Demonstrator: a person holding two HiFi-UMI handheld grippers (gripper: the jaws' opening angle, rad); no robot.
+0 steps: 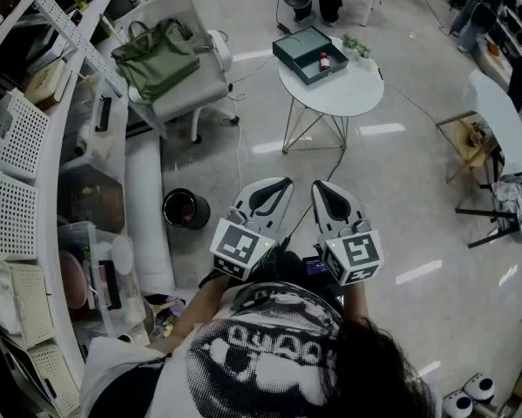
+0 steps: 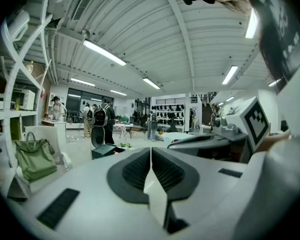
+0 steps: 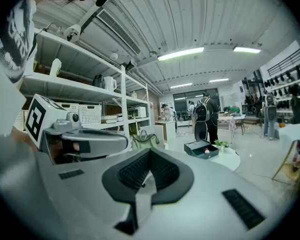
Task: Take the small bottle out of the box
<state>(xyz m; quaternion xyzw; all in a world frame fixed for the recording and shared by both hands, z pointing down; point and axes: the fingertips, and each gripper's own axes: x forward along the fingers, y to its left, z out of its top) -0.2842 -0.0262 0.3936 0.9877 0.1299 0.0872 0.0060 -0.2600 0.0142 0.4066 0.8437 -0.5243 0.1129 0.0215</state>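
Both tools close to the body, well apart from the desk; reach not yet begun
Left tool and right tool are both pinched closed with nothing between the pads. Small bottle lies inside the open box on the round desk, beside a plant. Risk: arriving with closed jaws could knock the bottle or shove the box

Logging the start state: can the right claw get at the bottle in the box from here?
Probably not yet. The right claw is shut, held close to the person; the bottle lies in the open box on a table across the floor. Nothing blocks the way, but it looks too far.
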